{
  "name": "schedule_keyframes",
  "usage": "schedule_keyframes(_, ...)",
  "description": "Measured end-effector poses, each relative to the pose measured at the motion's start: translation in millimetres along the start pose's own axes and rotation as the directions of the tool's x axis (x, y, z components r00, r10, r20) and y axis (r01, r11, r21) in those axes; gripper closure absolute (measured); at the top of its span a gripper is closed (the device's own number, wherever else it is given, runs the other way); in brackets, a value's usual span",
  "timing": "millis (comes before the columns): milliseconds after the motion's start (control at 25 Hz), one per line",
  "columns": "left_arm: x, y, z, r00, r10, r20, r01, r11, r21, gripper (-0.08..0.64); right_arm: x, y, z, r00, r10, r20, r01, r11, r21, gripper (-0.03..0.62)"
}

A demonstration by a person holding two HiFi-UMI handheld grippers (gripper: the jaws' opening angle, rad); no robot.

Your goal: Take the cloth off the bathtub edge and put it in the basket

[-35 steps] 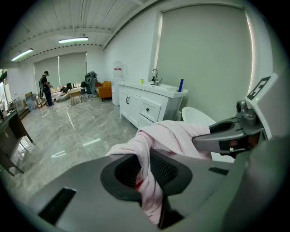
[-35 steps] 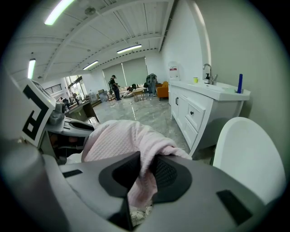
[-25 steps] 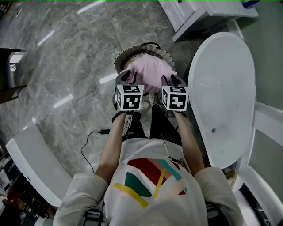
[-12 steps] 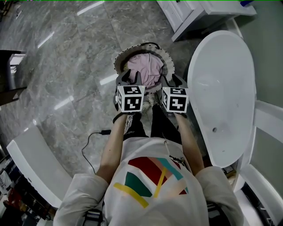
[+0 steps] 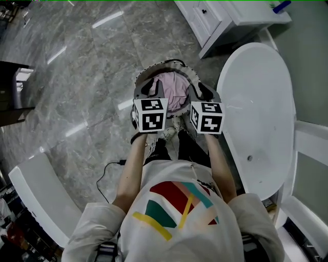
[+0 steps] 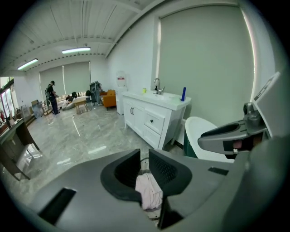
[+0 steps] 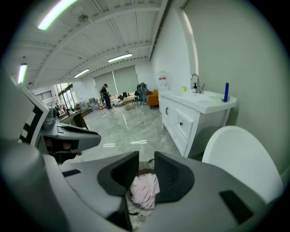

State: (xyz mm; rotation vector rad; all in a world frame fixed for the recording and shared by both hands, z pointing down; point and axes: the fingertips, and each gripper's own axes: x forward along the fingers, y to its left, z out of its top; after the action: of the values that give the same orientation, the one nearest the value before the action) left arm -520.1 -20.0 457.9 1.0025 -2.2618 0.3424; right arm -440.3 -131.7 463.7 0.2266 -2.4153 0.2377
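Note:
The pink cloth (image 5: 172,95) lies crumpled inside the round woven basket (image 5: 141,75) on the floor, left of the white bathtub (image 5: 256,102). My left gripper (image 5: 145,88) and right gripper (image 5: 203,91) hover side by side over the basket's near rim. Both pairs of jaws are closing, with a narrow gap left and nothing between them. In the left gripper view the cloth (image 6: 149,192) shows below, through the gap of the left gripper (image 6: 144,158). The right gripper view shows the cloth (image 7: 144,190) the same way under the right gripper (image 7: 146,163).
A white vanity cabinet (image 5: 220,20) with a blue bottle (image 5: 281,6) stands beyond the tub. A black cable (image 5: 102,164) trails on the grey marble floor. A white bench-like piece (image 5: 41,194) sits at lower left, a dark table (image 5: 10,92) at far left.
The cloth, held up over the basket a second ago, has dropped into it. Both grippers have let go and stayed above the near rim.

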Motion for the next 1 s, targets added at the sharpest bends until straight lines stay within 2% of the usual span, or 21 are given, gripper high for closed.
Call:
schedule_keyframes(120,-21,-3,44,0.995,-0.002,0.096,0.001,1.000,0.009,0.519,-22,0,54,0.992,-0.019,0.126,0.024,0.999,-0.043,0.544)
schedule_keyframes(240,-43,-7,83,0.986,-0.021,0.166,0.028,0.999,-0.044,0.529,-48,2,102,0.969,-0.021,0.245,0.041,0.996,-0.076,0.575)
schedule_keyframes(360,-73,-10,122,0.968,-0.007,0.250,0.018,0.999,-0.041,0.538,-81,9,143,0.933,0.001,0.359,0.034,0.995,-0.091,0.580)
schedule_keyframes(480,-107,-13,153,0.941,0.000,0.339,0.026,0.997,-0.074,0.541,-115,19,170,0.898,0.035,0.439,0.014,0.994,-0.107,0.580)
schedule_keyframes(560,-129,-16,172,0.914,0.012,0.405,0.022,0.997,-0.078,0.541,-135,24,183,0.873,0.056,0.484,0.006,0.992,-0.125,0.580)
schedule_keyframes(640,-146,-18,184,0.888,0.034,0.459,-0.013,0.999,-0.048,0.543,-151,26,188,0.853,0.066,0.517,0.007,0.990,-0.139,0.580)
schedule_keyframes(760,-165,-21,189,0.860,0.048,0.509,-0.035,0.999,-0.034,0.543,-167,27,186,0.838,0.069,0.542,0.018,0.988,-0.155,0.580)
schedule_keyframes(880,-175,-19,194,0.839,0.059,0.540,-0.043,0.998,-0.042,0.543,-175,28,183,0.834,0.071,0.548,0.024,0.986,-0.165,0.580)
schedule_keyframes(1000,-176,-20,202,0.834,0.051,0.550,-0.043,0.999,-0.027,0.543,-175,25,183,0.830,0.065,0.554,0.030,0.986,-0.162,0.580)
